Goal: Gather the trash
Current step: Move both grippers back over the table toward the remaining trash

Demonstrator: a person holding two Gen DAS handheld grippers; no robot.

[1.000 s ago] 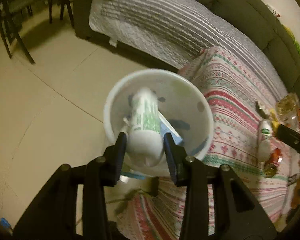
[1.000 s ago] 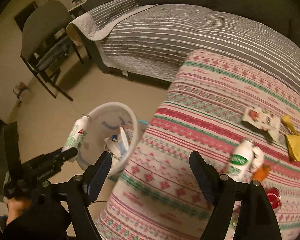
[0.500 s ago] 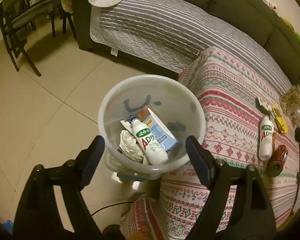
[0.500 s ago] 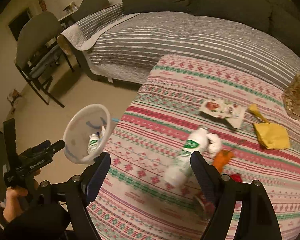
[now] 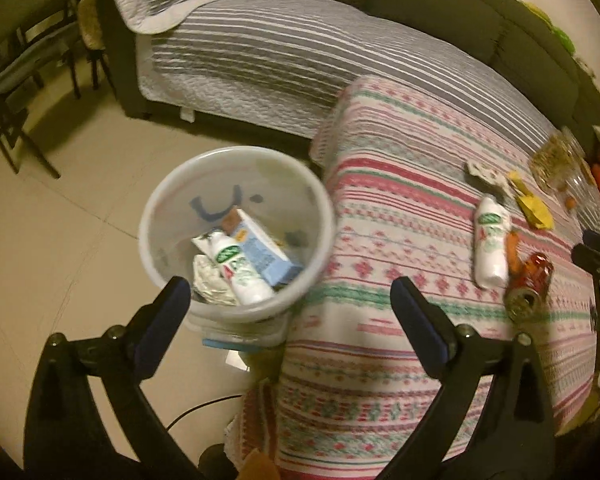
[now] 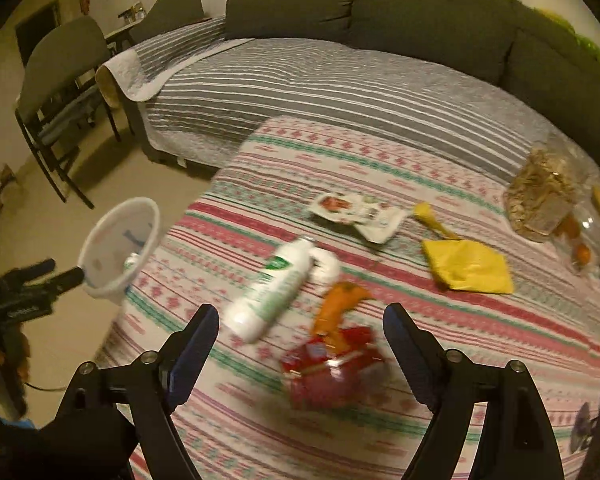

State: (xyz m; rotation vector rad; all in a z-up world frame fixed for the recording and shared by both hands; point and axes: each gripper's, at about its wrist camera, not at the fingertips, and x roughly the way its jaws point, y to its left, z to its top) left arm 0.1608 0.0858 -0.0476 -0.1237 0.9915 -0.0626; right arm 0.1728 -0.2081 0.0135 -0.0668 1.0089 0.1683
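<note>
Hovering over the white bin with our left gripper, we have just been opening its jaws, and now they stand wide apart with nothing between them. Down in the bin lies a white bottle with green print, slanted against a light blue carton, with crumpled paper to its left. The bin stands on the pale tiled floor, right against the near left corner of the patterned cloth that covers the table.

Our right gripper hangs above that cloth, and its jaws too have just been opening a little; they are spread wide and grip nothing. Between them, blurred, lies a red can on its side. Just beyond it sits an orange scrap, and to the left of that a second white bottle lies flat, its cap end pointing away from us and touching a small white piece. Farther back we see a flattened printed wrapper, and to its right a yellow wrapper. Far right stands a clear bag of something brownish; we cannot tell what. From this side the bin shows at the left edge of the table, with the left gripper's dark body beside it. A grey sofa with a striped cover runs behind everything.
</note>
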